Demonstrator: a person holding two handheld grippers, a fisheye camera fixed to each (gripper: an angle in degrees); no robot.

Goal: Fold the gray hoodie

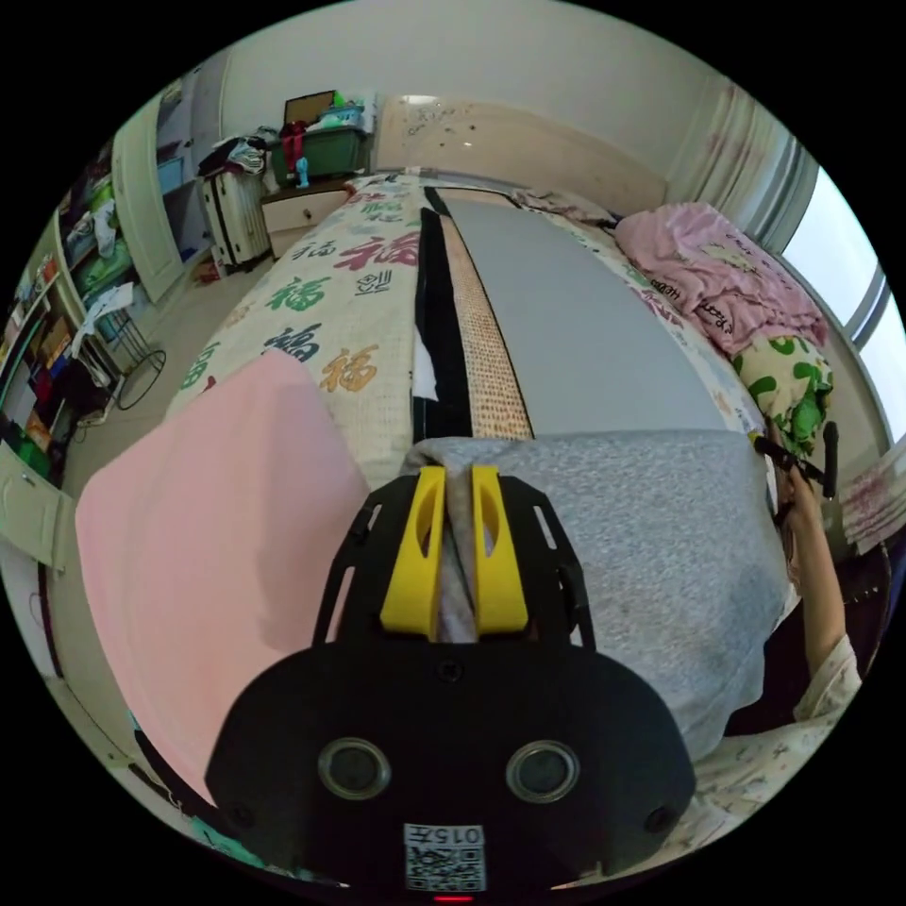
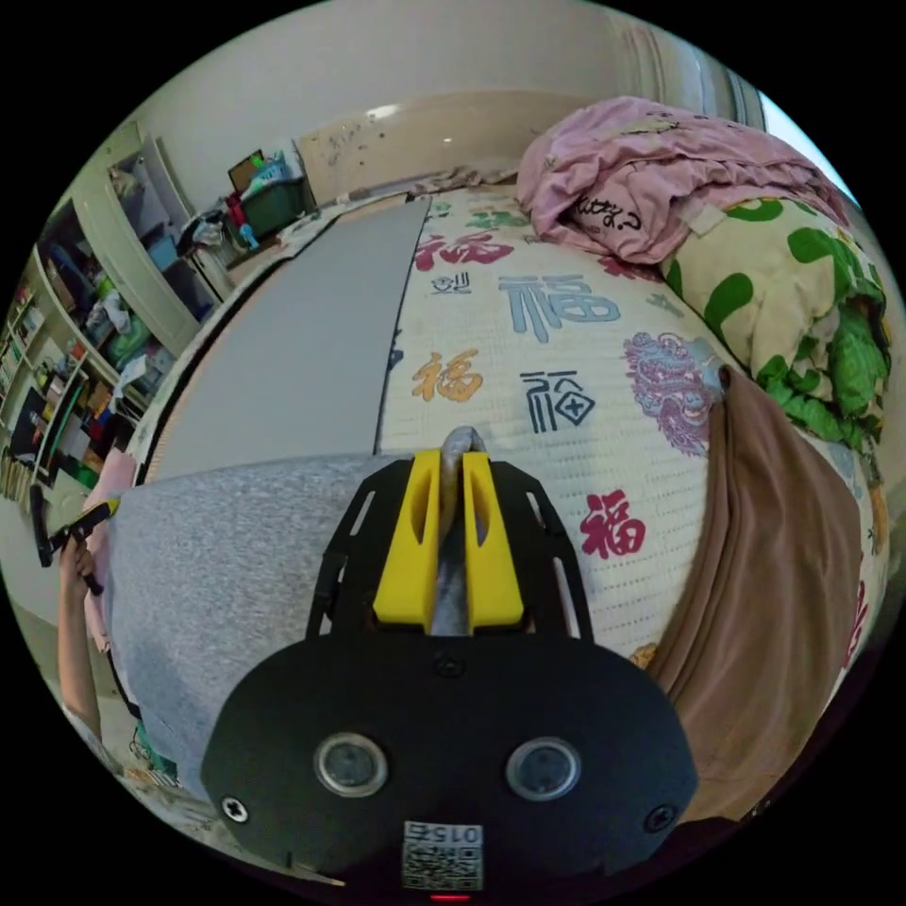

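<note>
Left gripper view. Left tongs (image 1: 453, 491) pinch the hoodie (image 1: 651, 547), a fold of gray cloth caught between the yellow jaws. The hoodie hangs stretched from the tongs toward 3 o'clock, its top edge taut and level, over the near edge of the bed (image 1: 368, 283). At 3 o'clock we see the right tongs (image 1: 788, 462) in the person's hand (image 1: 802, 495), at the hoodie's far corner. A pink cloth (image 1: 217, 528) lies at 9 o'clock; a gray board (image 1: 576, 321) runs along the bed toward 12 o'clock; a pink blanket (image 1: 717, 274) is heaped at 2 o'clock.

Right gripper view. Right tongs (image 2: 451, 500) likewise pinch the hoodie (image 2: 245, 557), with gray cloth bunched up between the jaws. The hoodie spans toward 9 o'clock, where the left tongs (image 2: 90, 519) hold the other corner. A brown cloth (image 2: 764, 585) drapes at 4 o'clock.

Step in hand, as we judge it: carrying the stretched hoodie onto the bed to lay it flat. To do it well we should keep both grips firm, keep the top edge taut and level, and lower both corners together so no crease sets in.

Look of the hoodie: heathered gray knit, soft, smooth across the span, puckered only at the jaws. Hood and sleeves cannot be made out.
</note>
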